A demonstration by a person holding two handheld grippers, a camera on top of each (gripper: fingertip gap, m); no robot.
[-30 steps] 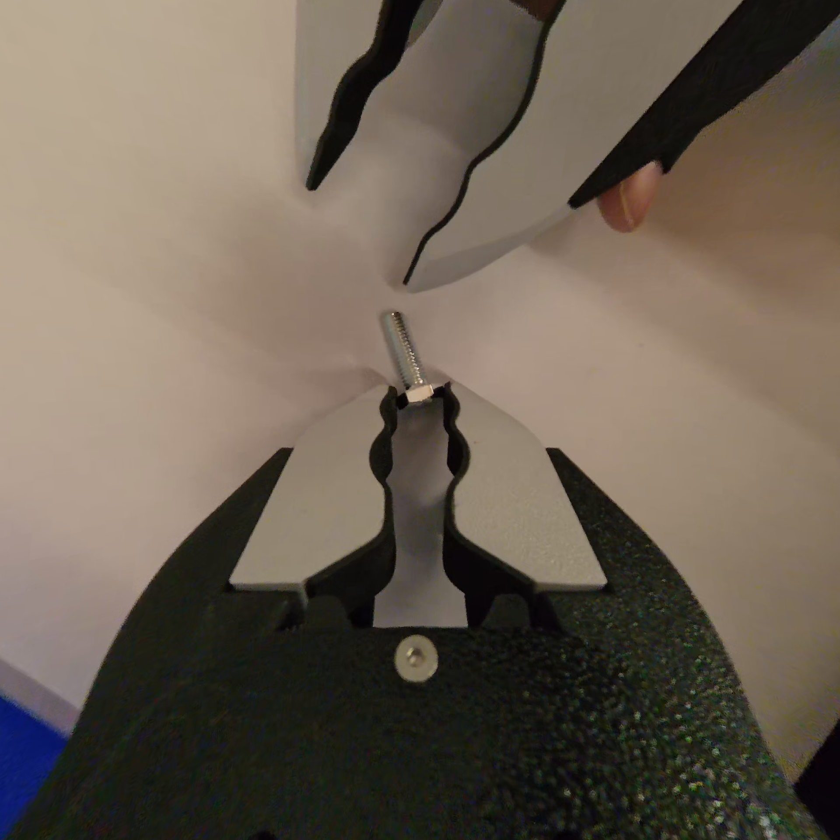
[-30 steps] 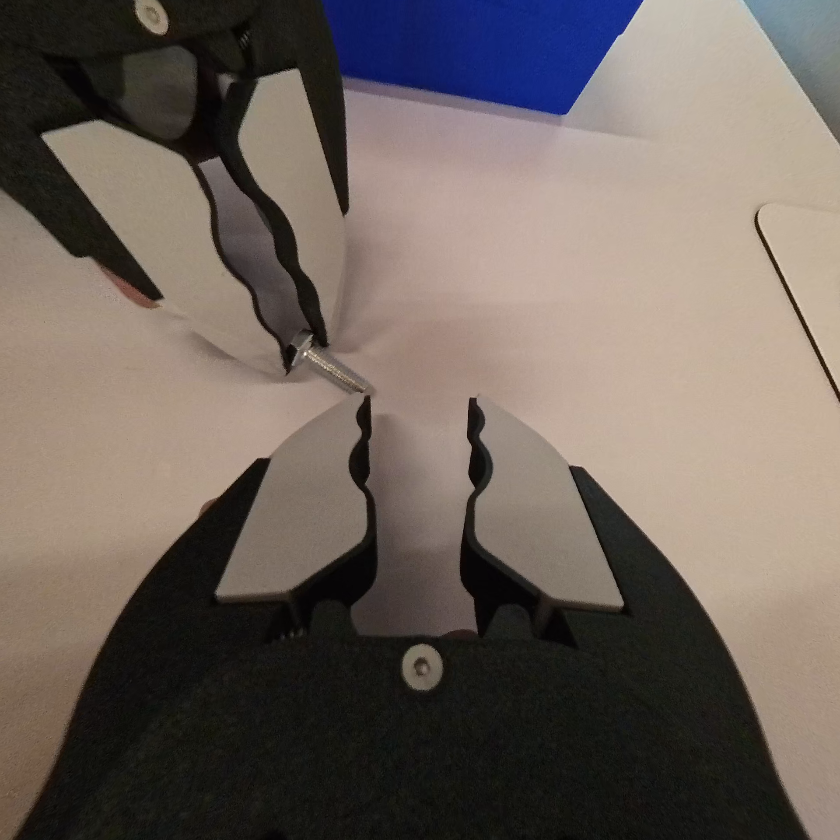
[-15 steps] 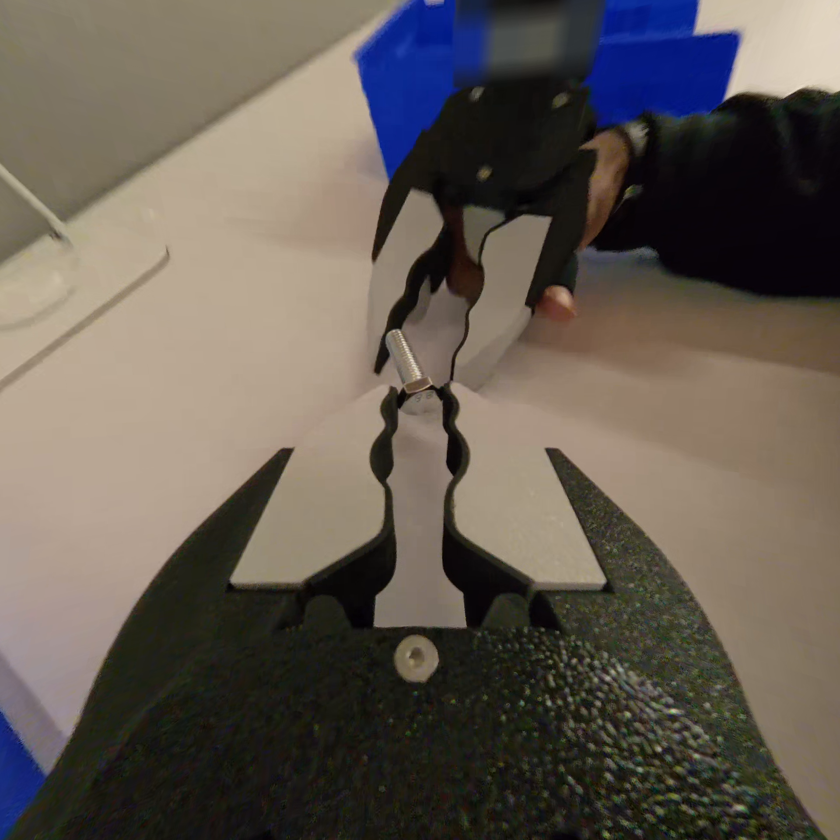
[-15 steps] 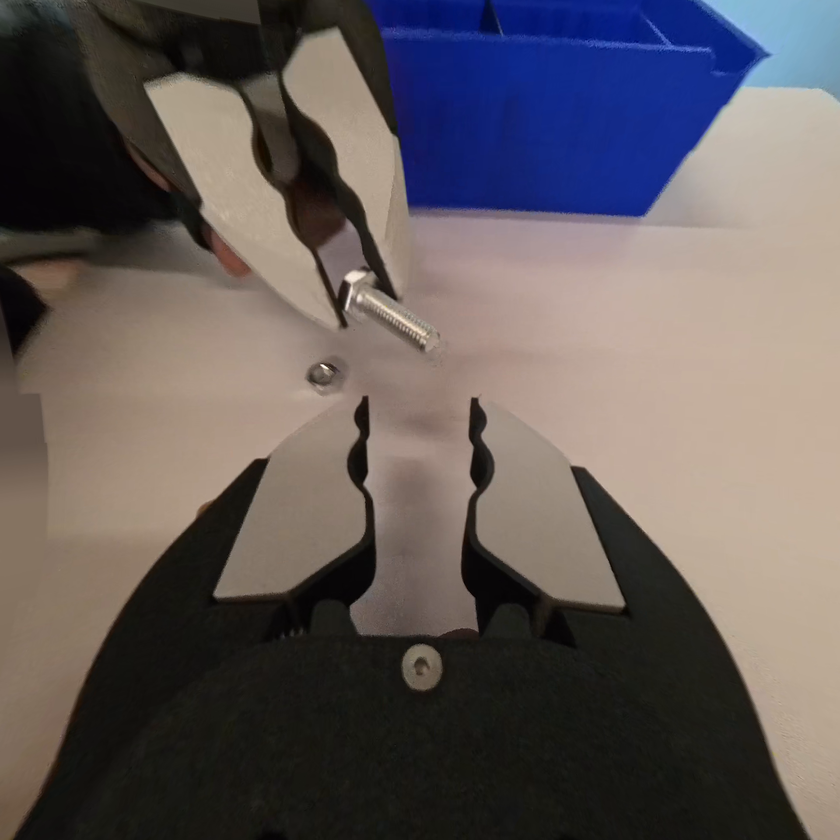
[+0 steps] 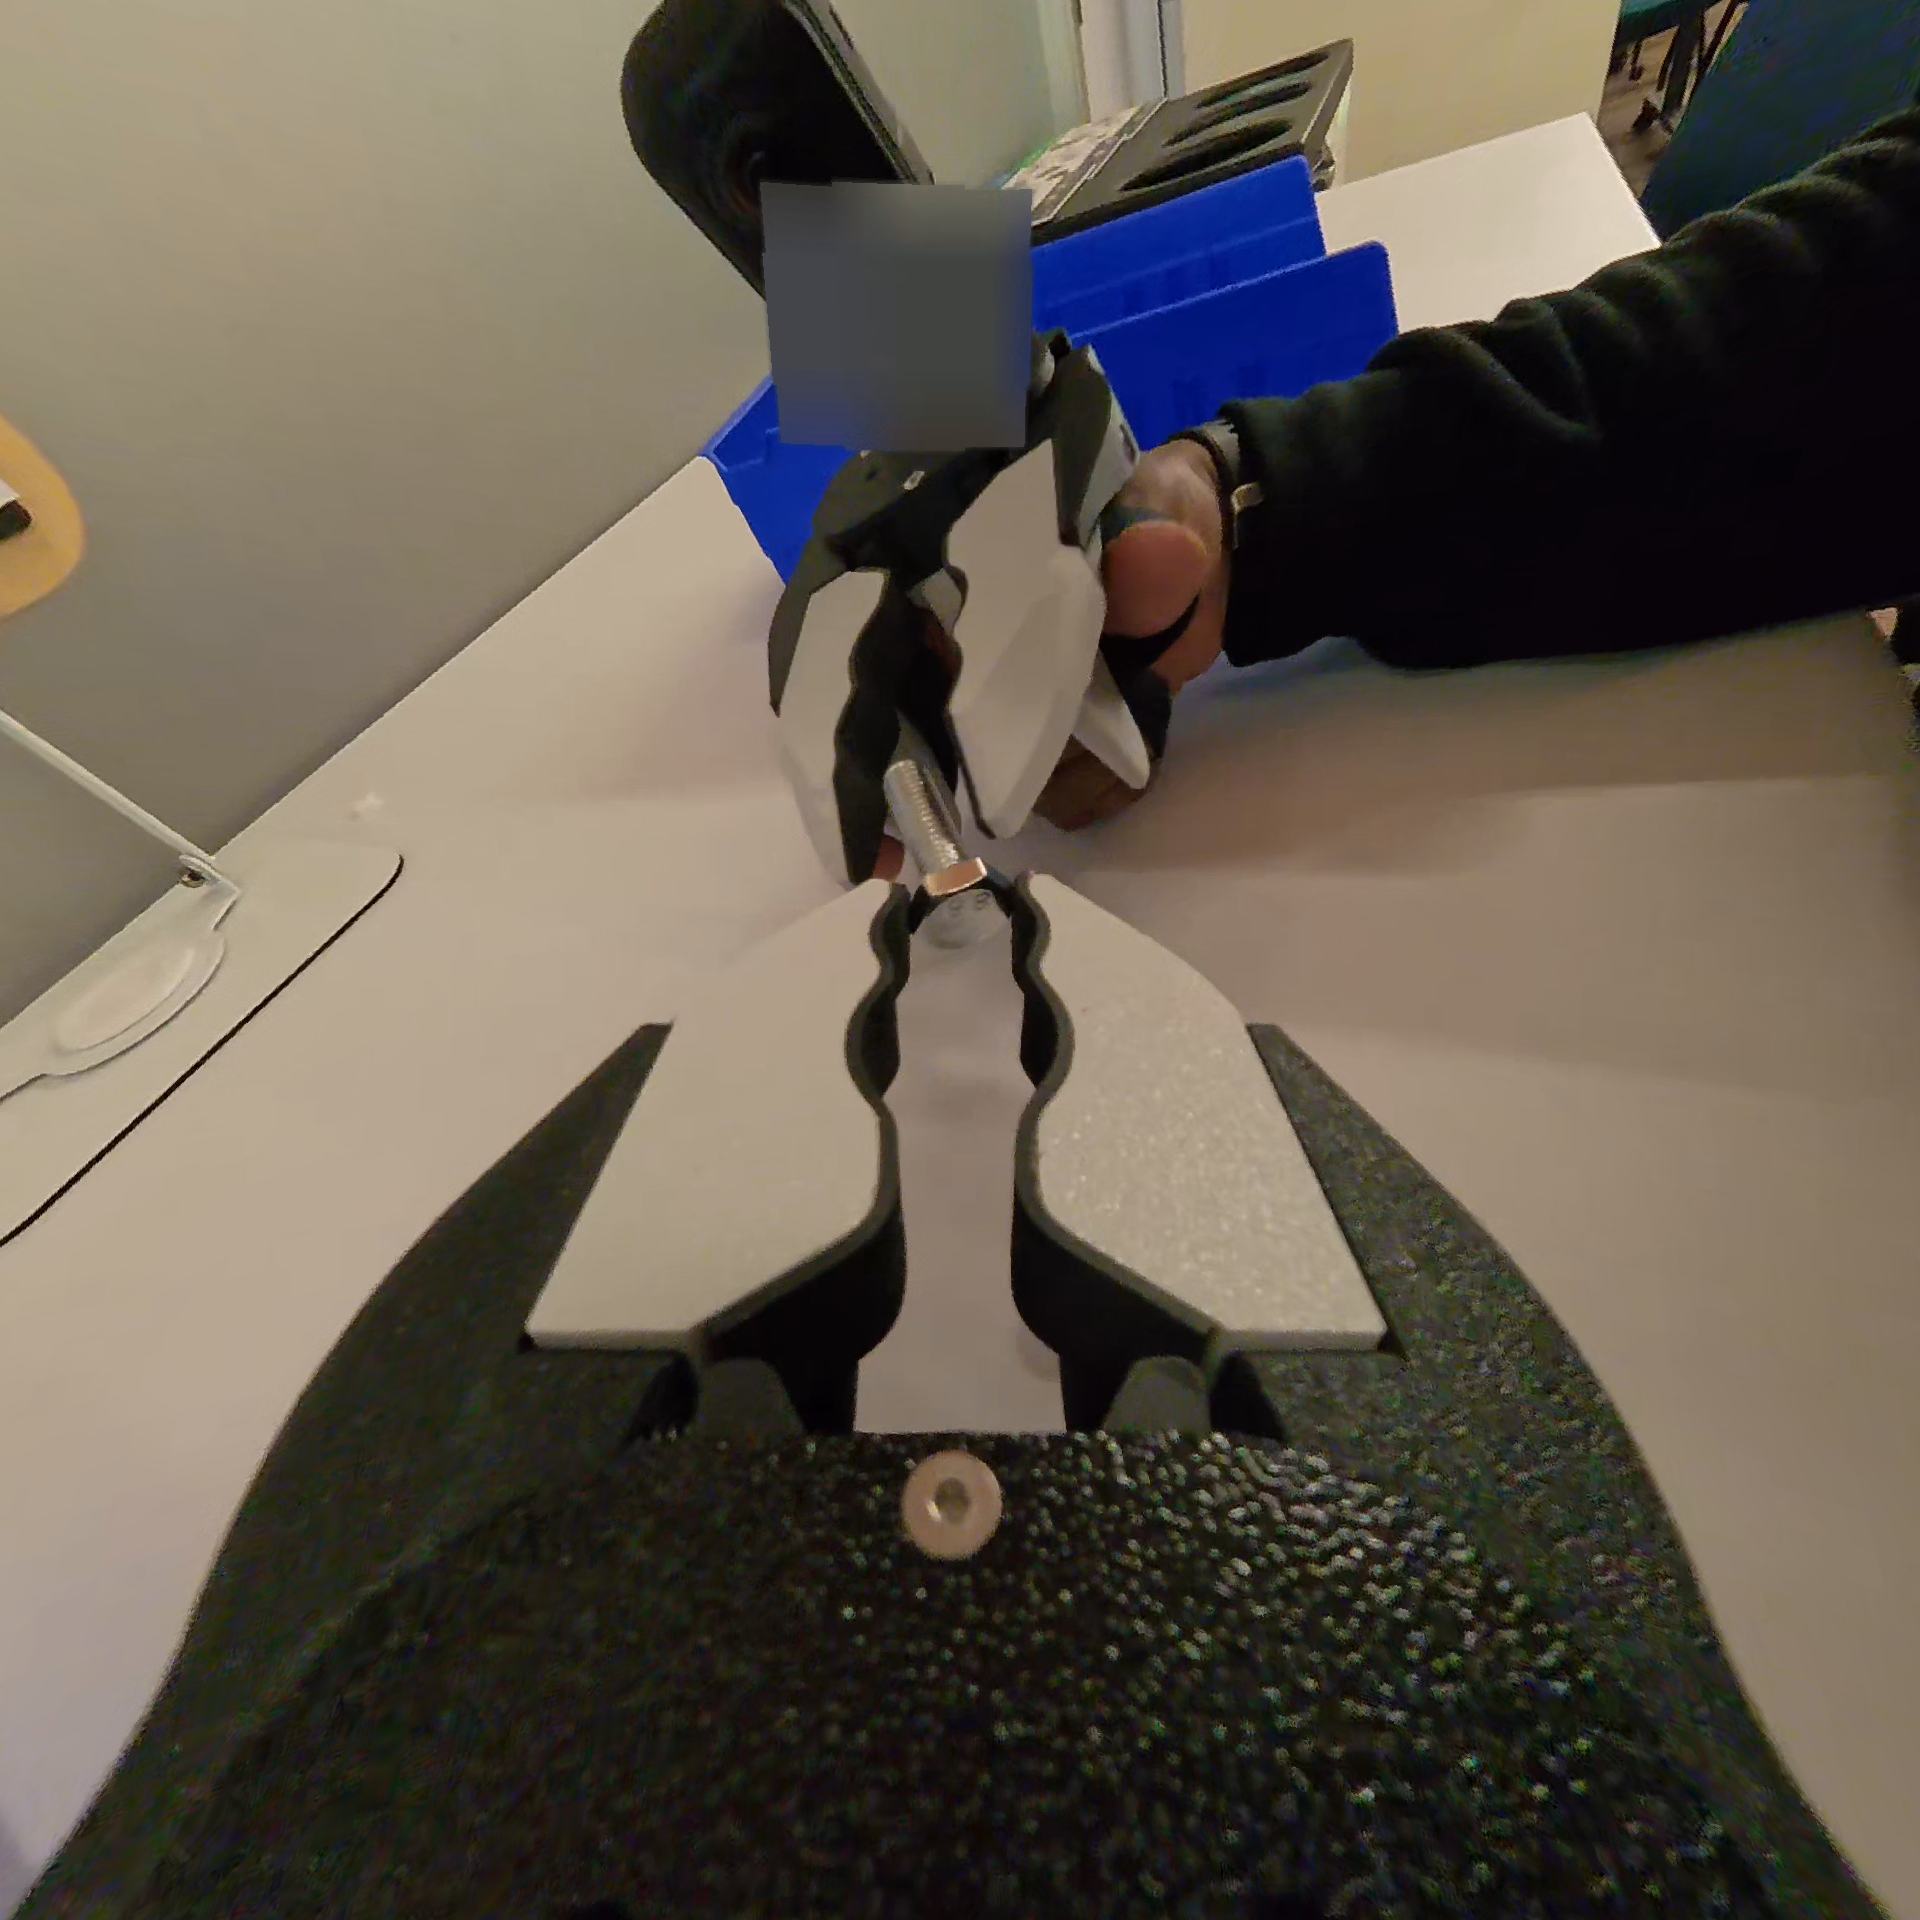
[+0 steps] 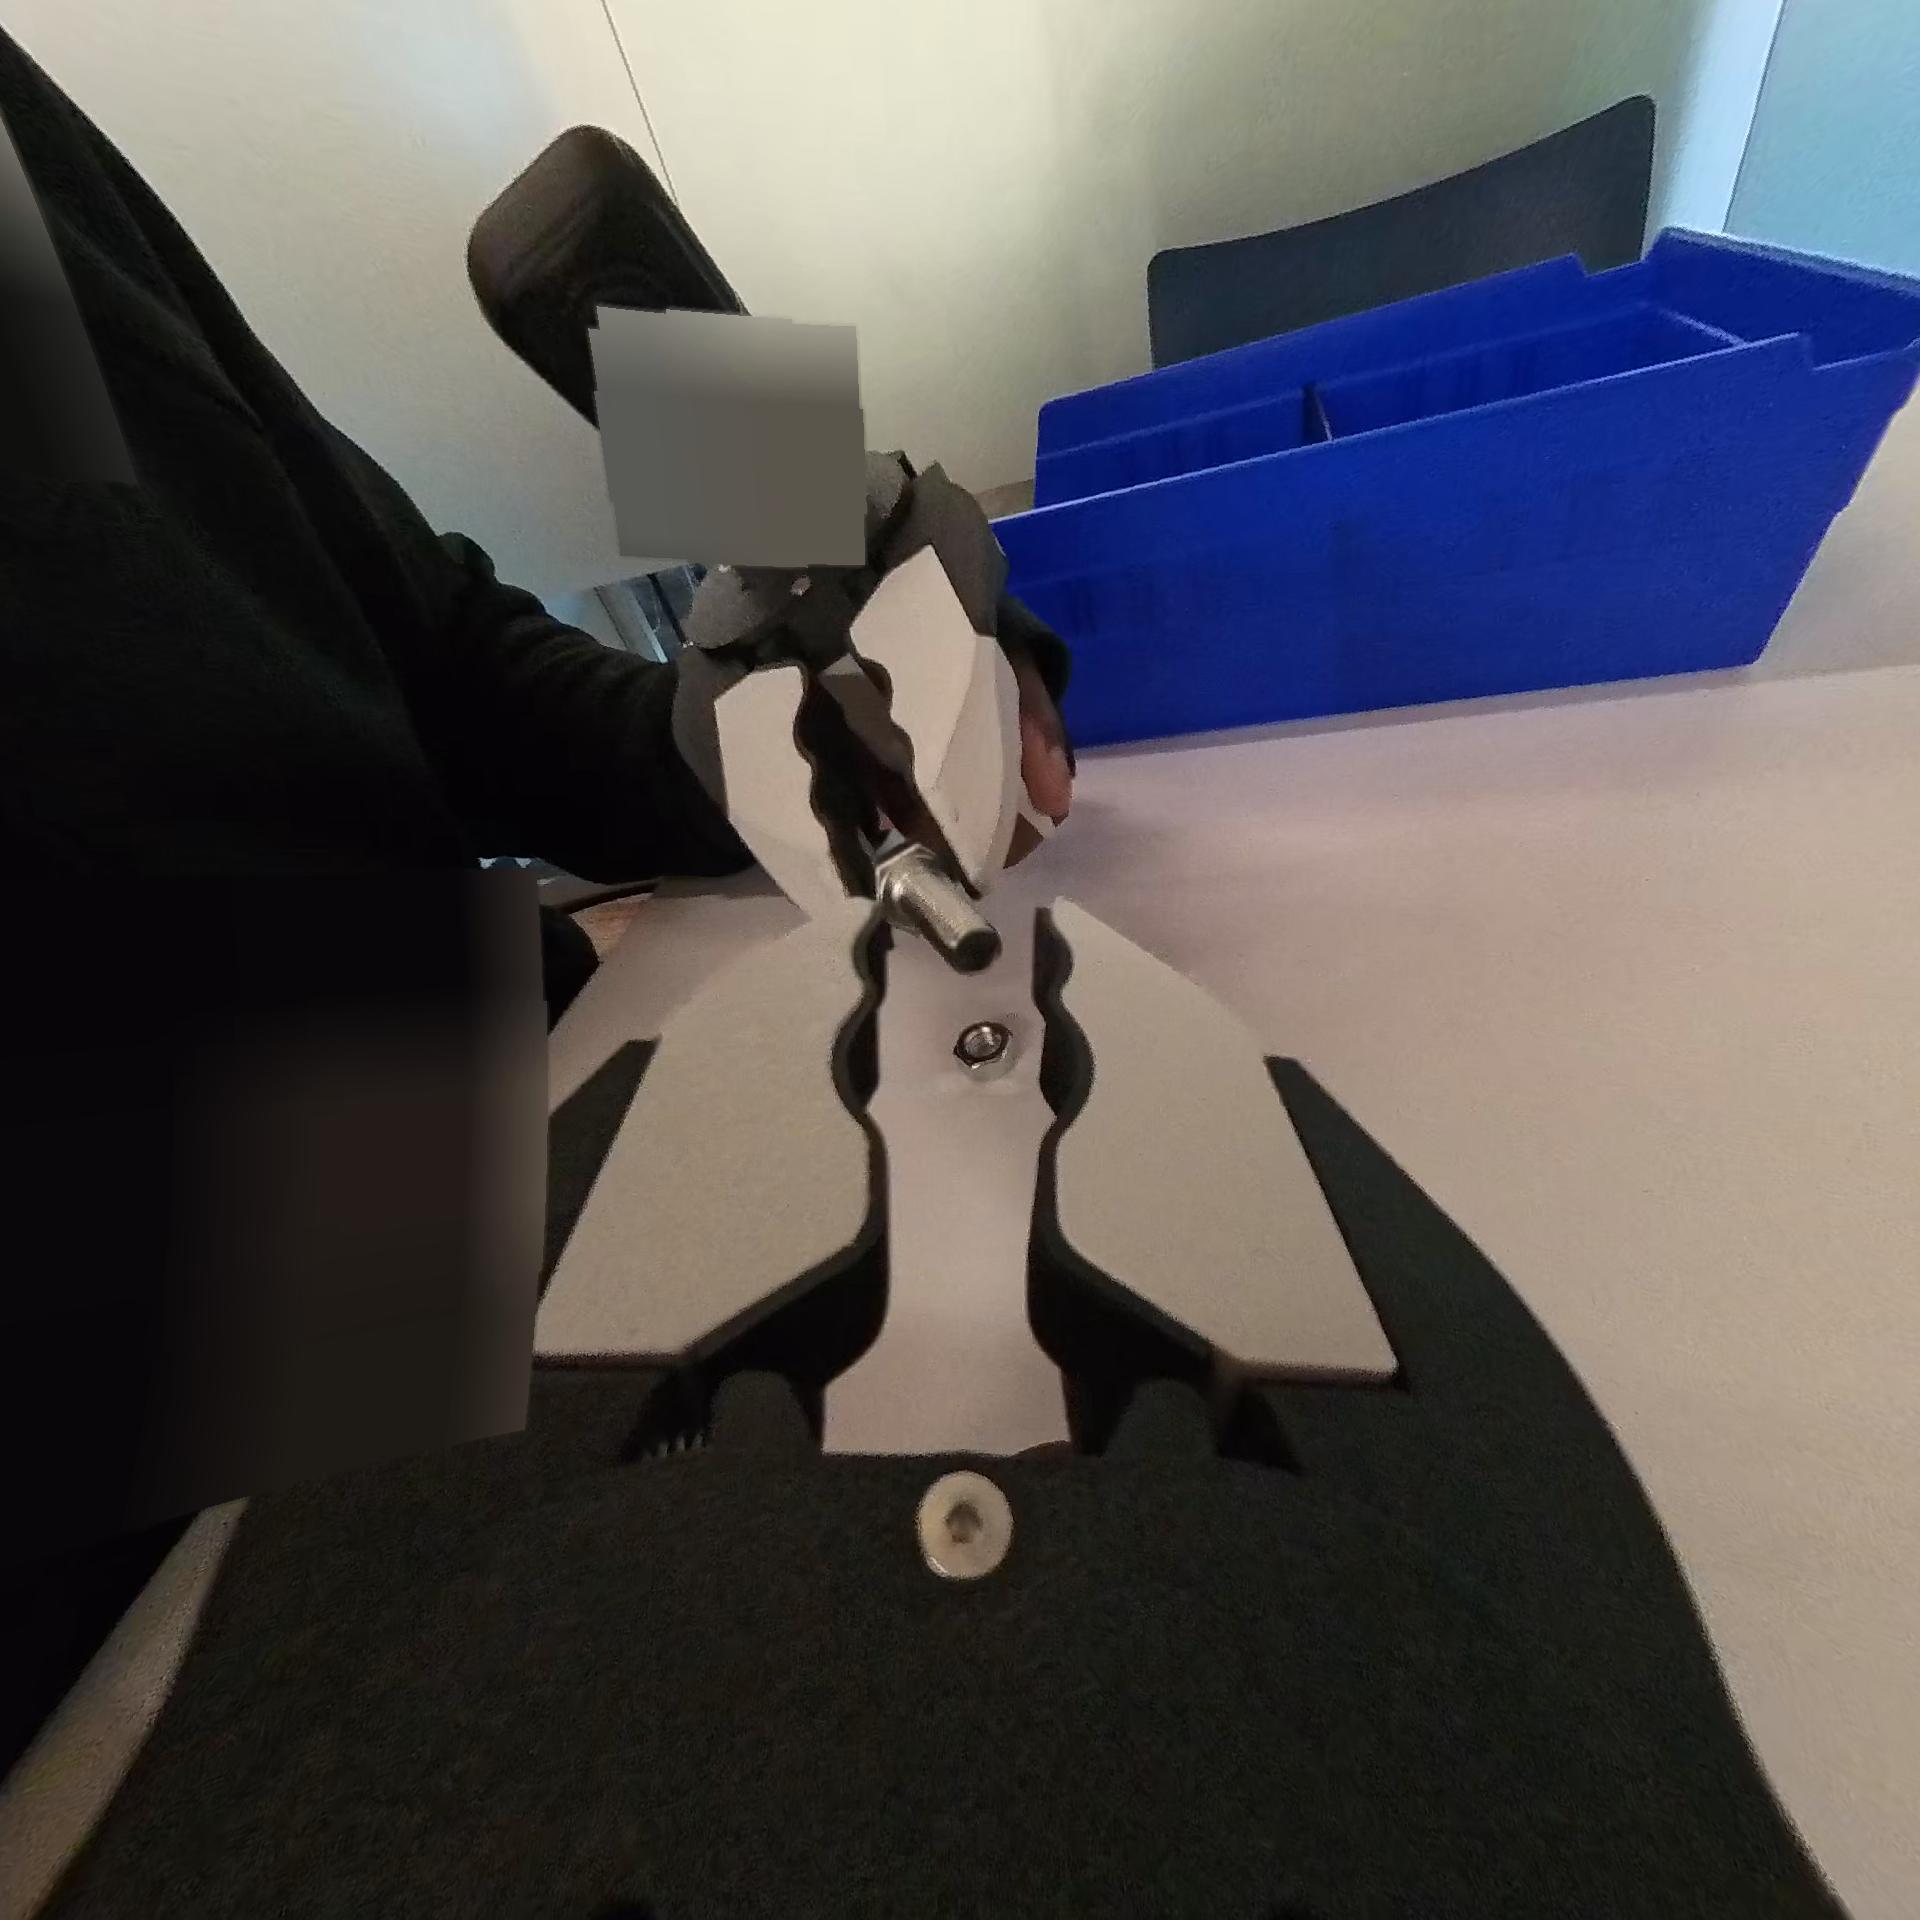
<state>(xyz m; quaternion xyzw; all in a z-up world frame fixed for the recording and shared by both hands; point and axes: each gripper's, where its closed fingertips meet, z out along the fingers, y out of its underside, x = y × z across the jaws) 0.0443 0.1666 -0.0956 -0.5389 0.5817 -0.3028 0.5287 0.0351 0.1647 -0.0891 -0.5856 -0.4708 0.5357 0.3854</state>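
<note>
Bolt (image 5: 940, 831): silver, hex head clamped at the tips of the left gripper (image 5: 954, 902); threaded shank points away toward the right gripper (image 5: 914, 821).
Left gripper: clenched on the bolt head, both pads pressed against its flats, held above the table (image 5: 1455, 935).
Right gripper: jaws apart with nothing in them; in its own view (image 6: 956, 925) the bolt's threaded end (image 6: 951, 920) sits in the gap near the left fingertip; whether they touch cannot be told.
Nut (image 6: 985, 1042): small silver hex nut, lying flat on the table, seen between the right gripper's fingers, close to the right one; contact cannot be told.
Hands: a hand (image 5: 1158, 592) in a black sleeve holds the right gripper; another black sleeve (image 6: 312, 623) reaches to the left gripper.
Bin (image 6: 1455, 540): blue plastic, divided inside, on the table behind the grippers.
Table: pale, matte; a flat white stand base (image 5: 156, 987) lies at its left edge.
Chair (image 6: 1403, 260): dark, behind the bin by the wall.
</note>
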